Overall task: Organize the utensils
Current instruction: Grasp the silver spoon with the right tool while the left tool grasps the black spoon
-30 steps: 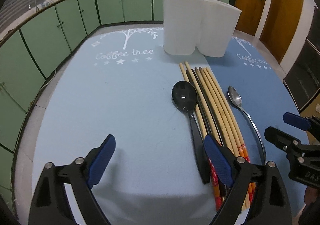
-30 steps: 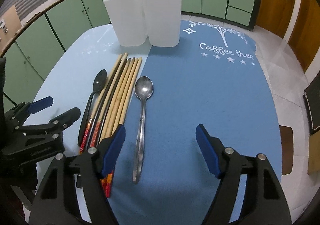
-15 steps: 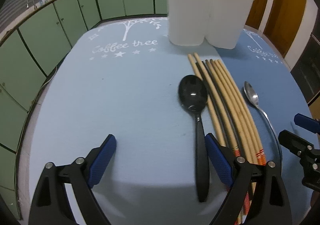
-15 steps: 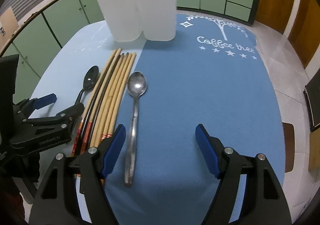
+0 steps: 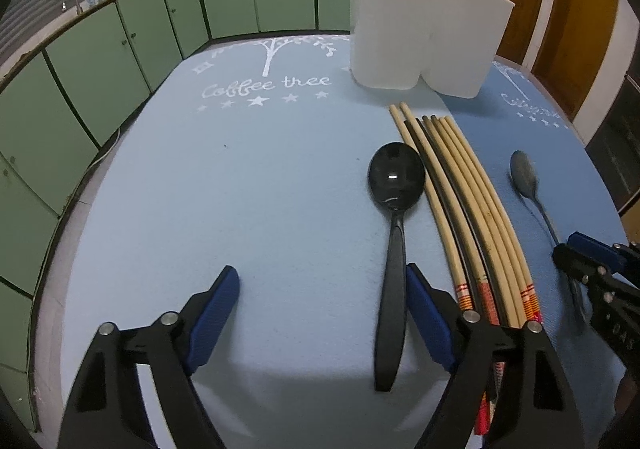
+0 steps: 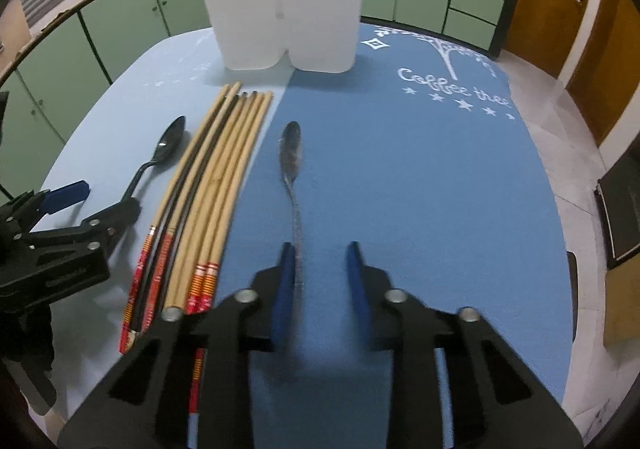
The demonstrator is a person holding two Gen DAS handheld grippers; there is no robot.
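Pale blue mat [image 5: 248,185] with white "Coffee tree" lettering, darker blue mat [image 6: 420,177] beside it; black spoon [image 5: 394,185], tan chopsticks [image 5: 472,185] banded red and orange, white holder [image 6: 284,5], green cabinets [image 5: 132,49].

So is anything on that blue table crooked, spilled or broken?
Nothing stands out. The black spoon, chopsticks and metal spoon lie side by side, pointing toward the upright white holder. No spills or damage show.
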